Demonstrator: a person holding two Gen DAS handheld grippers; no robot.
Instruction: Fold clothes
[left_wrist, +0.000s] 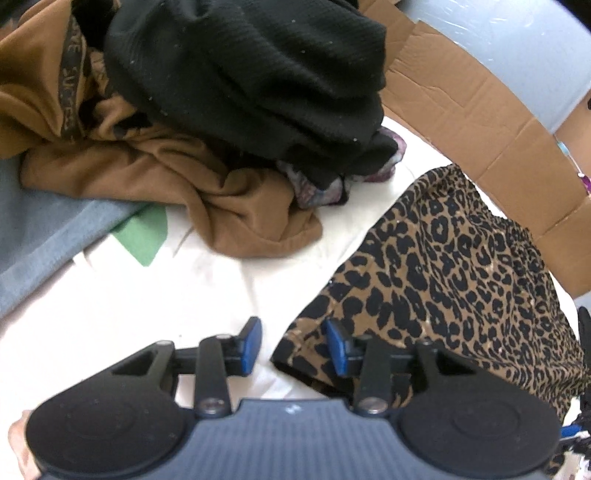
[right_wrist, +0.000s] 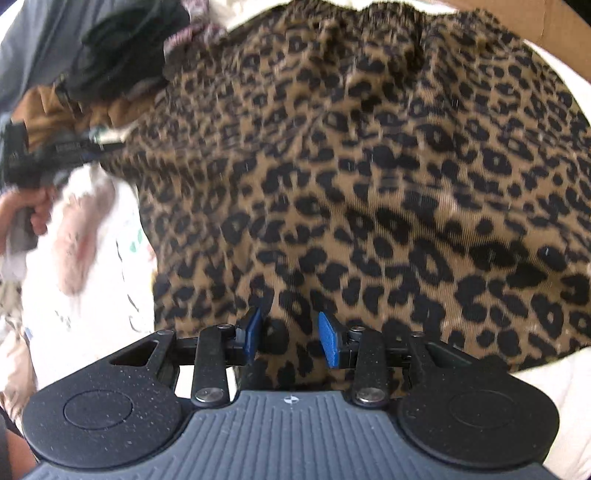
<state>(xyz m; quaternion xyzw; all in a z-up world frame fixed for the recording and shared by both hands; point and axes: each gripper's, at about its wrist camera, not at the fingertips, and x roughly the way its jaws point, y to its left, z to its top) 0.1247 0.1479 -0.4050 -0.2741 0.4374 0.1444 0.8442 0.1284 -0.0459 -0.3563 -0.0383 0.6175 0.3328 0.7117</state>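
Observation:
A leopard-print garment lies spread on the white surface. My left gripper is open at the garment's near left corner, one blue pad over the cloth and the other over bare white surface. In the right wrist view the same leopard-print garment fills most of the frame. My right gripper hovers open over its near edge, nothing between the pads. The left gripper's body, held by a hand, shows at the left edge.
A pile of clothes sits at the back left: a black knit on top of a brown garment, with a grey-blue cloth and a green piece beside it. A cardboard box borders the back right.

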